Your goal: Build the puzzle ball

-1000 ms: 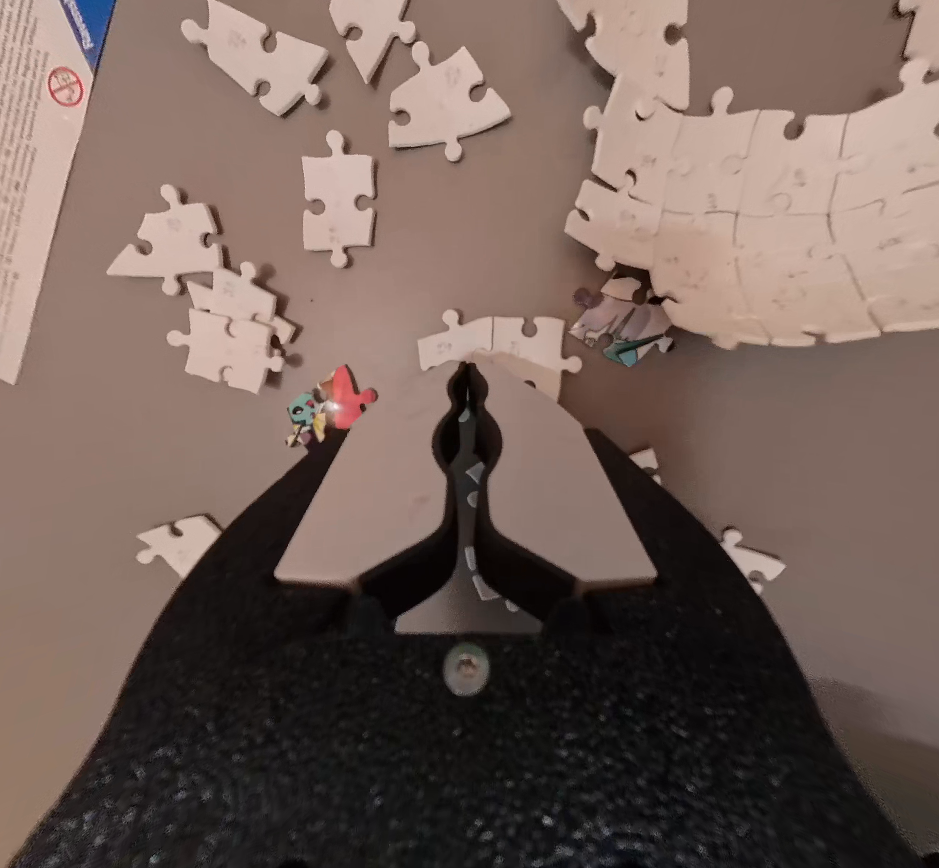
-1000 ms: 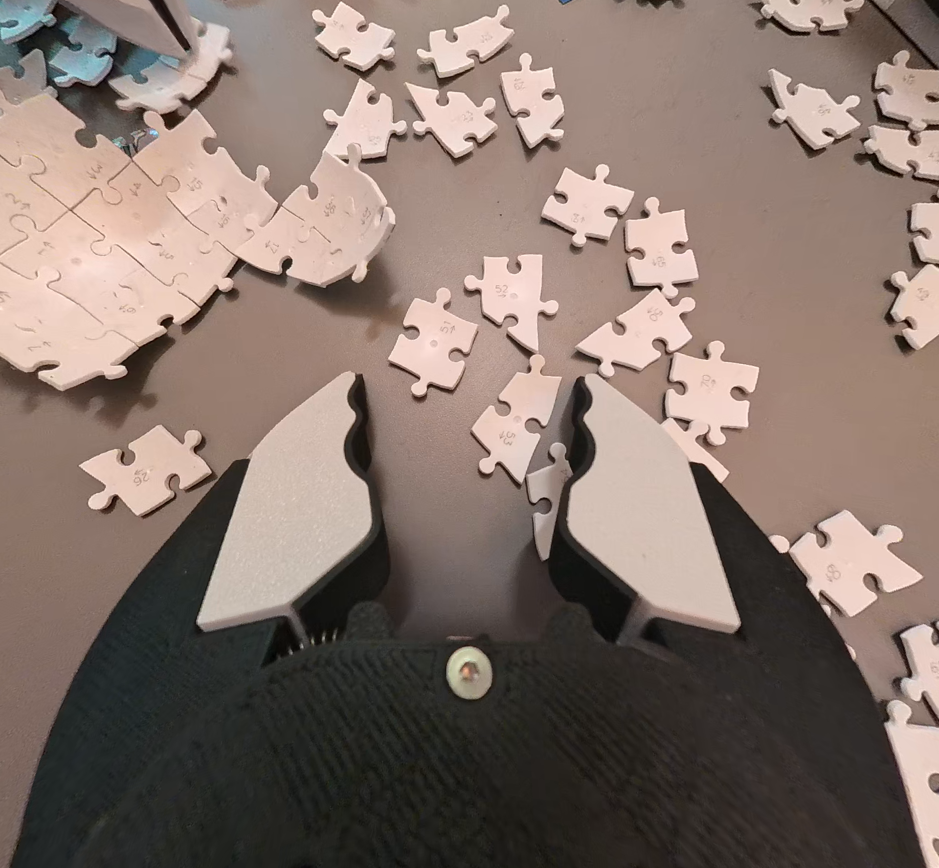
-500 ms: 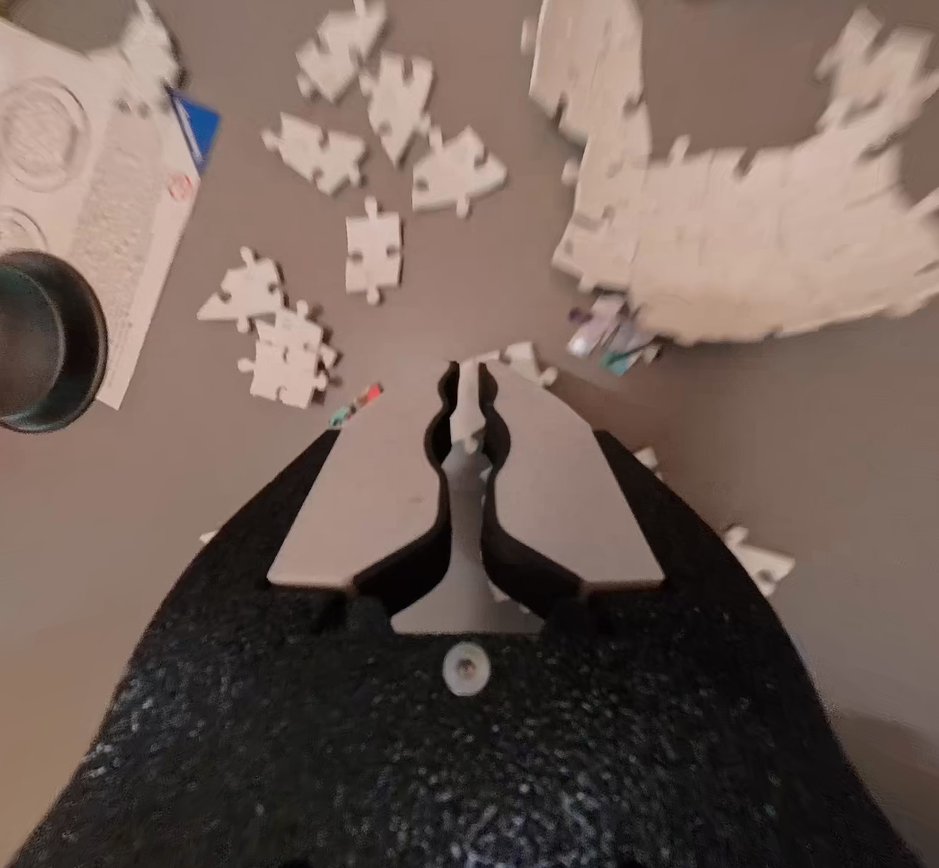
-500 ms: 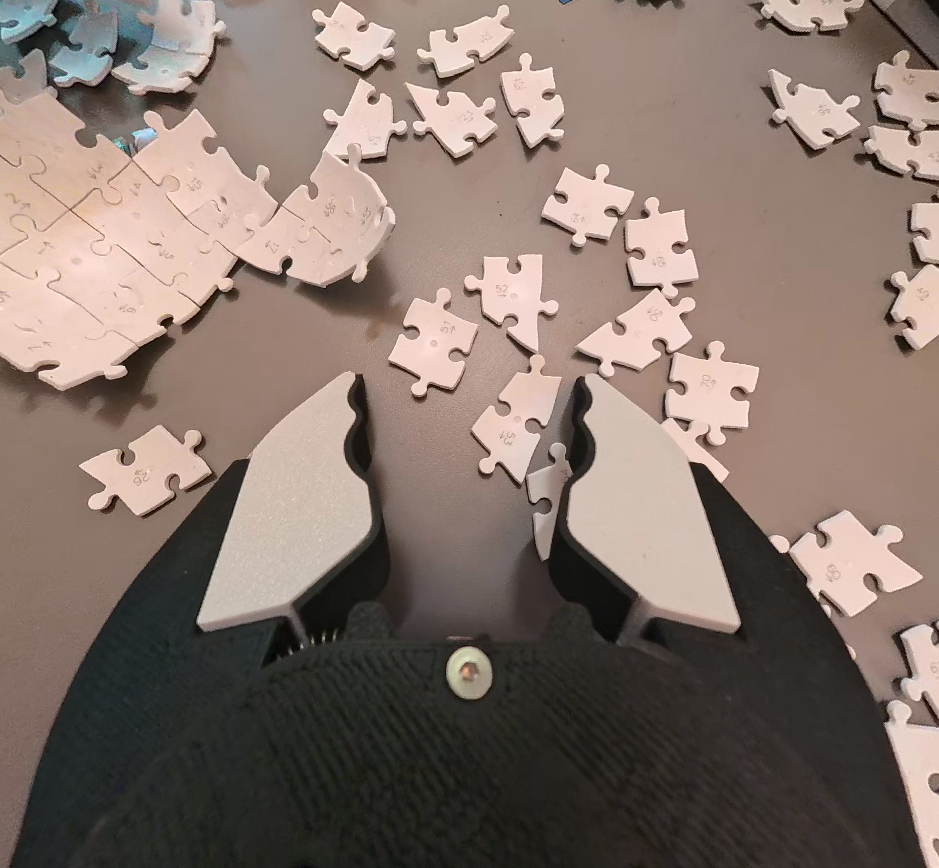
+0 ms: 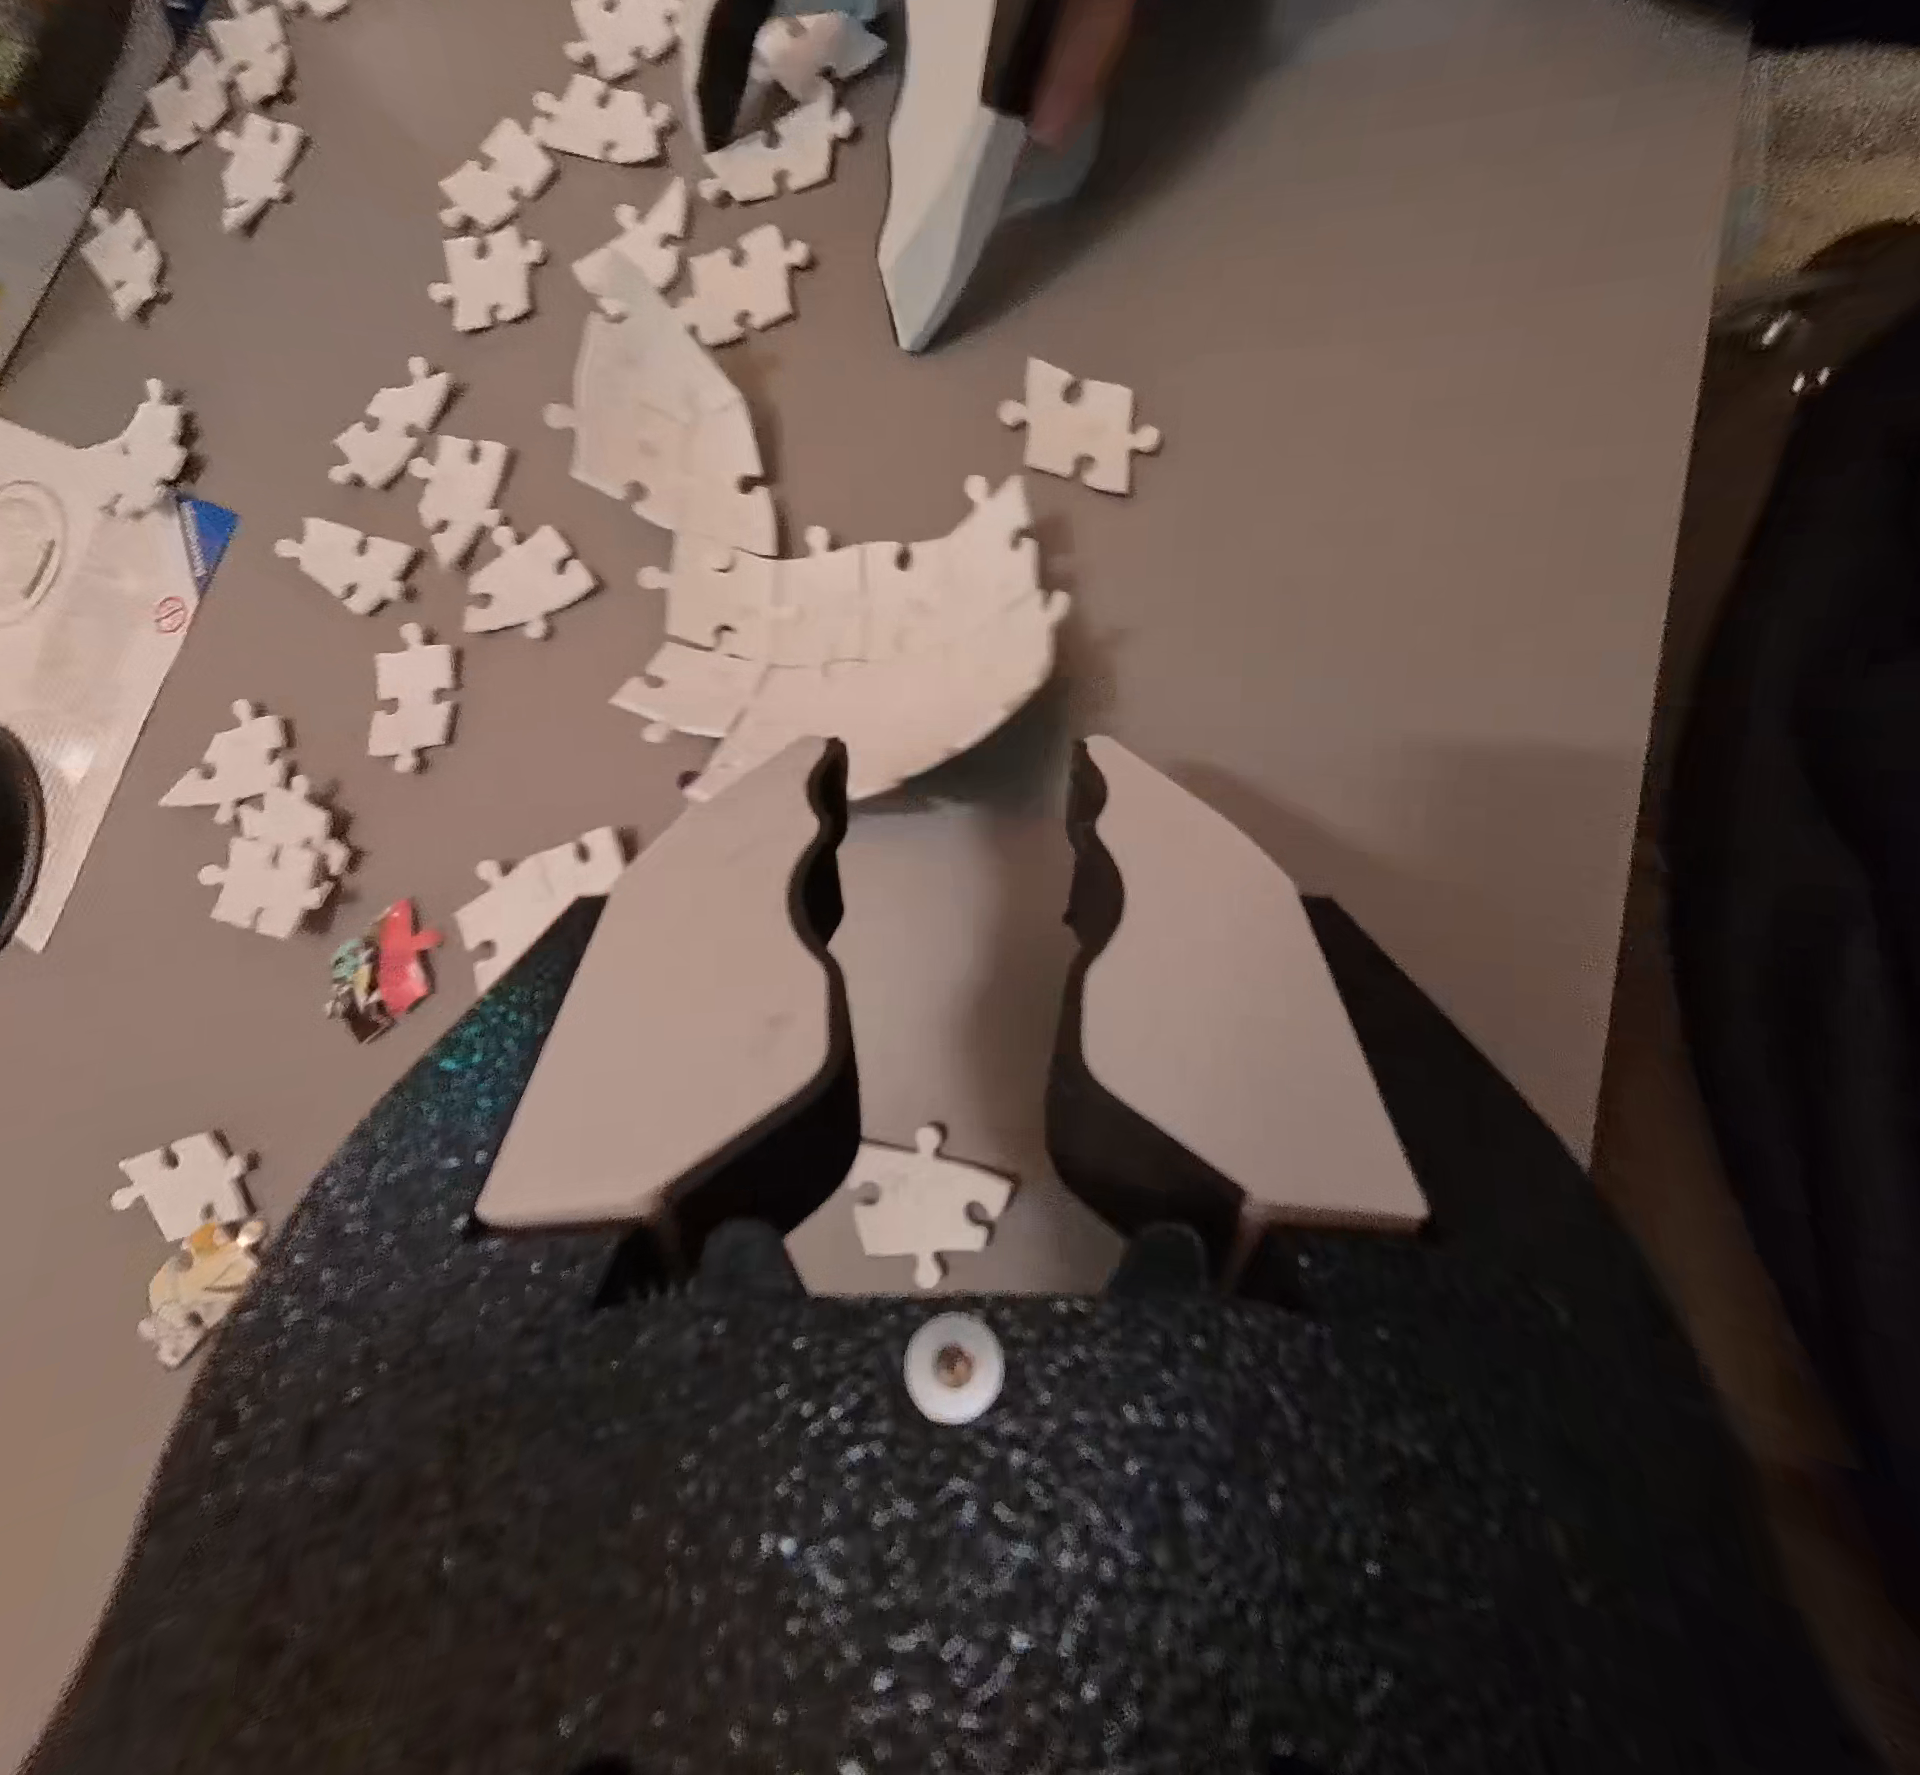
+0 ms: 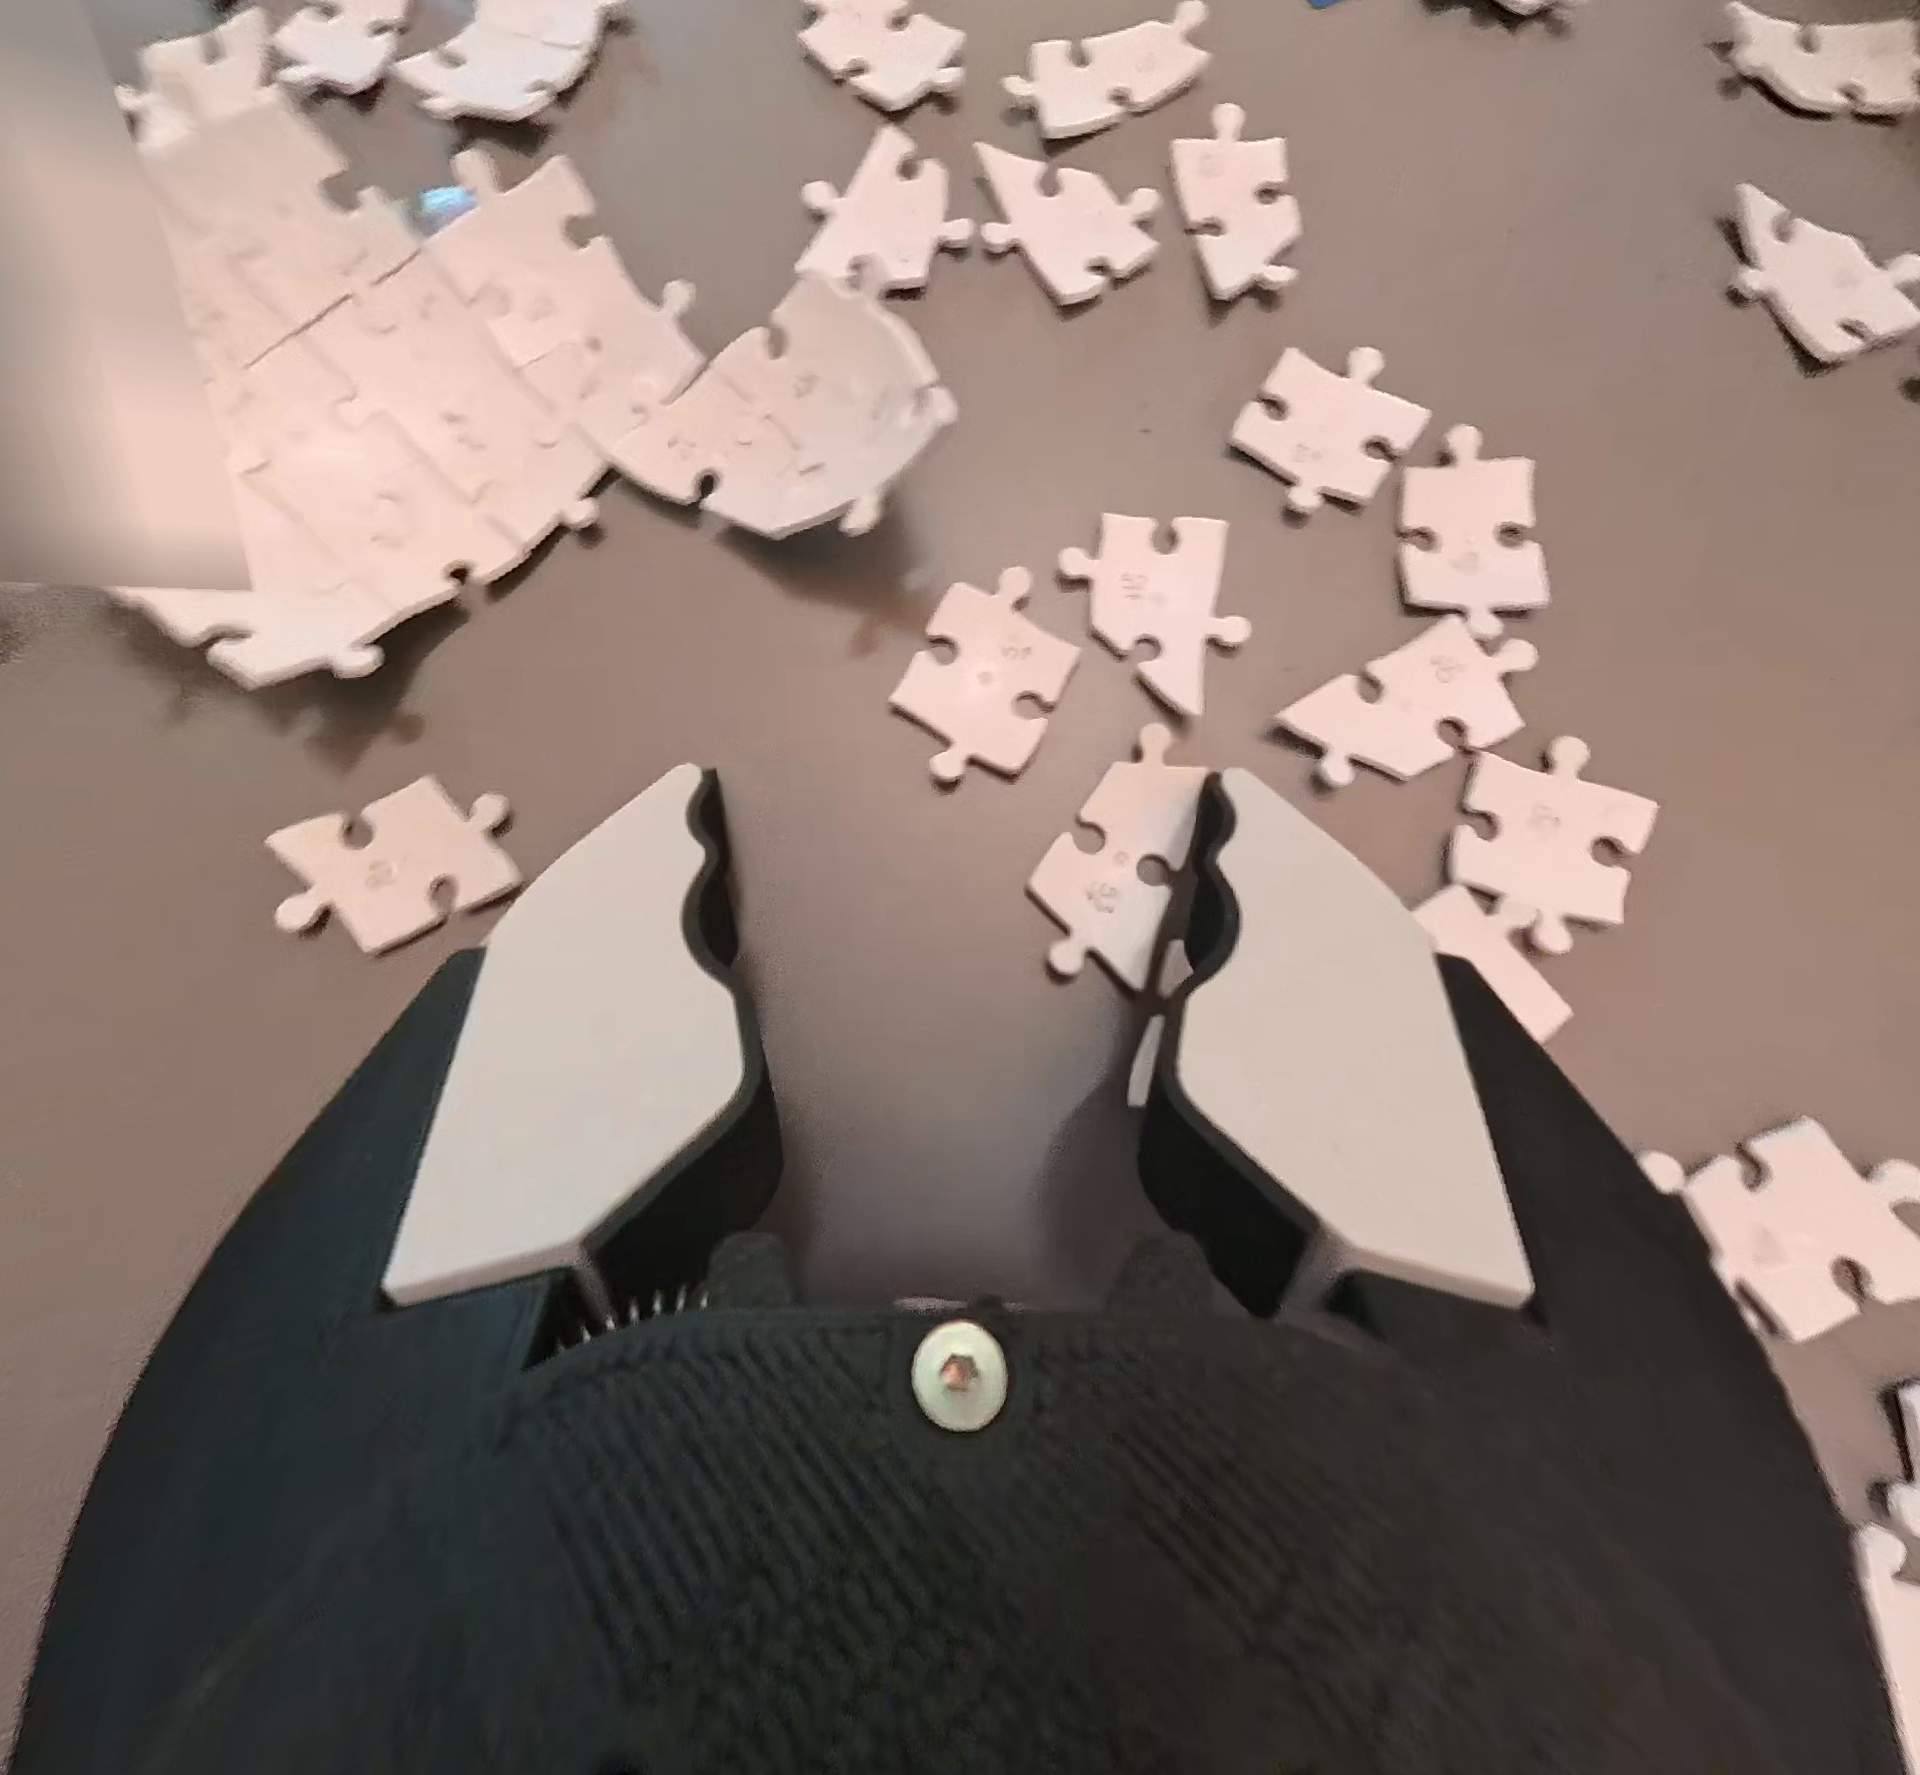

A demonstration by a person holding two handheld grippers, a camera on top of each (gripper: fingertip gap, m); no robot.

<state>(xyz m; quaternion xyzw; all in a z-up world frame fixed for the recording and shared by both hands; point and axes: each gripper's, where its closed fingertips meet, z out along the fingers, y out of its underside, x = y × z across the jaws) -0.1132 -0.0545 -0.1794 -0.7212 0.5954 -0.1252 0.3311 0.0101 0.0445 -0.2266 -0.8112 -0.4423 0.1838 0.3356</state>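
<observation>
Both claws are released and hold nothing: left claw (image 5: 954, 769) hangs over the shell (image 5: 831, 624), the half-built ball on the table (image 5: 1351, 478), right claw (image 6: 956, 790) over loose pieces (image 6: 1127, 868), likely choosing the next one.

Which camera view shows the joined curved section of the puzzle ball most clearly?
The left wrist view: the joined curved section lies whole near the picture's middle, just beyond the open left gripper. In the right wrist view the section sits at the left edge, blurred and partly covered by a pale patch.
</observation>
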